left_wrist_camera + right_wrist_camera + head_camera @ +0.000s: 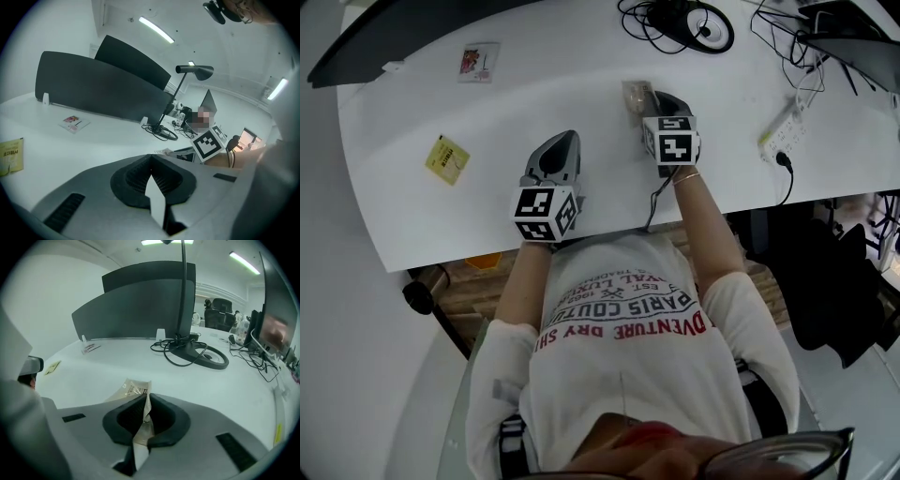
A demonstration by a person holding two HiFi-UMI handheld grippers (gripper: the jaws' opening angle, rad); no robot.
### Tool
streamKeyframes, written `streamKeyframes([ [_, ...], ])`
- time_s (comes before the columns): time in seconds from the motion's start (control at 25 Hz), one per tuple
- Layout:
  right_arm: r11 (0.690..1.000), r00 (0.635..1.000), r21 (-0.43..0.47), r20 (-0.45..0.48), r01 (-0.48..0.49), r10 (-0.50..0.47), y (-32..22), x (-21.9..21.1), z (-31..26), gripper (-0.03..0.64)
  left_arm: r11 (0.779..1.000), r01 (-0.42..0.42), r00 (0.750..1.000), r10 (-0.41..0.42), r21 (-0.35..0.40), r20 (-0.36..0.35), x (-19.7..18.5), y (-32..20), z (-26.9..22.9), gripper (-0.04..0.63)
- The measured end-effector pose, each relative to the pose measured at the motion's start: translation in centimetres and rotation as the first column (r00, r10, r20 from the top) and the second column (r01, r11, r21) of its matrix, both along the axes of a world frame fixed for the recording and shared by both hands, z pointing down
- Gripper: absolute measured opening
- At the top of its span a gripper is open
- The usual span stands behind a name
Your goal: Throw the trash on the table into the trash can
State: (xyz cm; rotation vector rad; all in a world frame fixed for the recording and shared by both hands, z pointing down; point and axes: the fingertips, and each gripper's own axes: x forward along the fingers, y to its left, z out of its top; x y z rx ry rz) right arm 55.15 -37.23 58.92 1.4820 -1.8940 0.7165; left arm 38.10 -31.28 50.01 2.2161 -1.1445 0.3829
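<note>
Sachet (447,157), card (478,61) on table (581,56), left of wrapper (634,96).

yellow packet (447,157), beige wrapper (634,94), white table (581,56) (grey left tool (567,139), checkered cube (546,214))

1. The left gripper (150,158) fills the foreground, facing the dark divider (103,91), with its jaws pressed together and nothing between them.
2. A printed packet (72,123) lies on the white table (93,145) just before the divider.
3. A yellow packet (10,157) lies well away from the divider, at the far left.
4. A desk lamp (194,70) stands at the divider's right end.
5. A marker cube (209,143) and a pale wrapper (162,151) sit right of the divider.
</note>
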Motion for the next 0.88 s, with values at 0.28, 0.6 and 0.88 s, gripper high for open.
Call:
streamKeyframes([
  [0.28, 0.997, 0.989, 0.03, 0.121, 0.076, -0.079, 1.1, -5.2, -3.3, 0.032, 0.996, 0.066, 0.998, -0.066, 0.065, -0.001, -3.3, 0.5, -3.1, 0.023],
  [0.6, 0.879, 0.875, 0.211, 0.149, 0.427, -0.46, 2.1, -22.4, -10.7, 0.031, 0.934, 0.335, 0.939, -0.342, 0.123, 0.034, -16.0, 5.3, -6.4, 0.023],
  [0.88, 0.702, 0.685, 0.251, 0.165, 0.667, -0.71, 9.8, -41.3, -14.4, 0.031, 0.767, 0.626, 0.773, -0.635, 0.141, 0.021, -31.4, 15.4, -8.5, 0.023],
])
